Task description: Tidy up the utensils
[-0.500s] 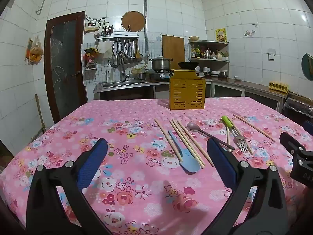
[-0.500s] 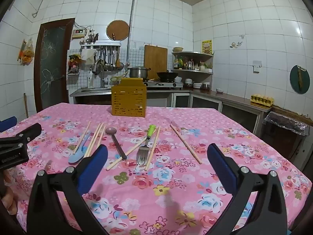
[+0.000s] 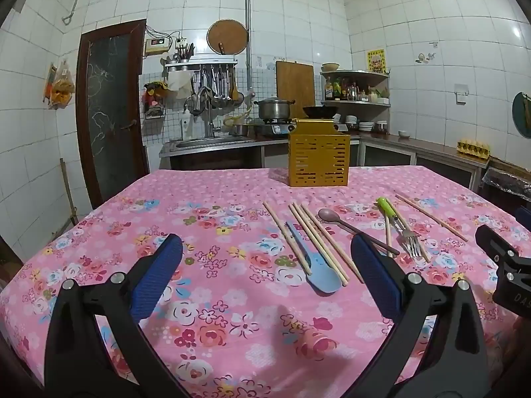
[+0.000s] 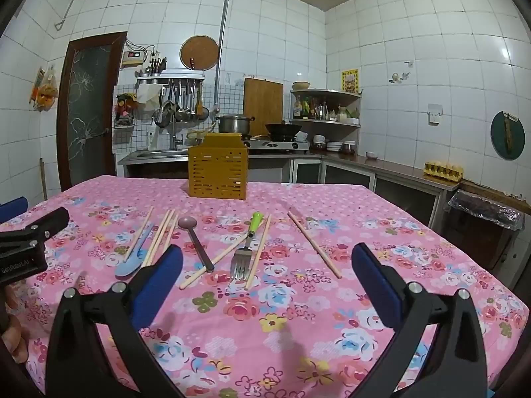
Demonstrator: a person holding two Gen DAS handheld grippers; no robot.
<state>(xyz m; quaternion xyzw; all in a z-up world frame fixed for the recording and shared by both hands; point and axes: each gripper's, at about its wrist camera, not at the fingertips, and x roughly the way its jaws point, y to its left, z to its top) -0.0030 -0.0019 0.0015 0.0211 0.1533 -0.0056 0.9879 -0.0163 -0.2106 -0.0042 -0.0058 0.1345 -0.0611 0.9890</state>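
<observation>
Nothing sorted: wooden chopsticks [image 3: 315,242], blue plastic spoon [image 3: 318,272], brown spoon [image 4: 195,238], green-handled fork [image 4: 245,248] loose on floral counter [image 3: 199,225]; yellow slotted holder [image 3: 318,159] behind; left tongs [image 3: 265,275], right tongs [image 4: 265,275] wide, empty

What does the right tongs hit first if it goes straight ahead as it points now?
Likely the fork, lying just ahead between the open right tongs, then the chopsticks beside it. Depth is uncertain; it may meet the tablecloth first.
</observation>
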